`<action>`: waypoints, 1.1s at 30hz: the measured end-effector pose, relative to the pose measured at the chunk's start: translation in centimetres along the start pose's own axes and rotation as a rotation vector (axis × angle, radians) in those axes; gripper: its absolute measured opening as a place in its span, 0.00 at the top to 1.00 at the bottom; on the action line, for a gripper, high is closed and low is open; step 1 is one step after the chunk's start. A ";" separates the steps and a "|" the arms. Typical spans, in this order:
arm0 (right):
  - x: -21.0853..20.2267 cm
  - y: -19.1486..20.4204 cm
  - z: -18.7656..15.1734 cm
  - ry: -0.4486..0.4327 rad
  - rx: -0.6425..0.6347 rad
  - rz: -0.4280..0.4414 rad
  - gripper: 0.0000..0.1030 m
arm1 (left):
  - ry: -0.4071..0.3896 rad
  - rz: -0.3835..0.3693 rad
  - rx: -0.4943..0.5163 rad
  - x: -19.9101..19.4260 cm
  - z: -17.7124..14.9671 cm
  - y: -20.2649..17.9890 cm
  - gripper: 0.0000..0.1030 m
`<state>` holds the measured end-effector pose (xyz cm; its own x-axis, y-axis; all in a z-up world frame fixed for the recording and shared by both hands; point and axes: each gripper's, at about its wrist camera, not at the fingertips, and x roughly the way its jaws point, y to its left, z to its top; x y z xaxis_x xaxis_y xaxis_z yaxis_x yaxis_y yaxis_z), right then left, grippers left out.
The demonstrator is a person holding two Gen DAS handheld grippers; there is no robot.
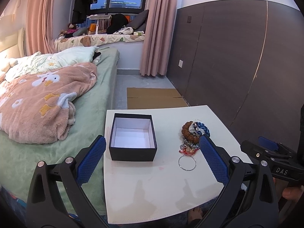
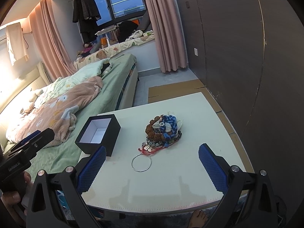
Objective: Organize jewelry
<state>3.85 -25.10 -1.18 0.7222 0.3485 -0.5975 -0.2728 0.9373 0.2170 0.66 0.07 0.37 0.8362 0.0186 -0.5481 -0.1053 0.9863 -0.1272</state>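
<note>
A black box (image 1: 133, 137) with a white inside stands open and empty on the left of the white table (image 1: 157, 190). To its right lies a heap of jewelry (image 1: 191, 134): brown beads, a blue braided band, red cord. A silver ring (image 1: 187, 163) lies in front of the heap. My left gripper (image 1: 152, 146) is open, hovering over the near edge with nothing between its fingers. In the right wrist view the box (image 2: 98, 134), the heap (image 2: 163, 133) and the ring (image 2: 142, 161) lie ahead of my right gripper (image 2: 152, 155), which is open and empty.
A bed (image 1: 57, 102) with a pink blanket borders the table on the left. A dark panelled wall (image 1: 237, 57) rises on the right. Flat cardboard (image 1: 155, 97) lies on the floor beyond the table. A bare foot (image 2: 198, 218) shows below the table's near edge.
</note>
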 end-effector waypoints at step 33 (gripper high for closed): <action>5.5 -5.8 7.4 0.131 0.271 0.000 0.22 | 0.132 -0.050 -0.026 5.8 5.9 -2.0 0.15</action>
<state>14.14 -28.60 -0.01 0.6294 0.3615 -0.6879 -0.0809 0.9109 0.4046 8.88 -0.86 2.31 0.7631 -0.0538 -0.6441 -0.0806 0.9808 -0.1774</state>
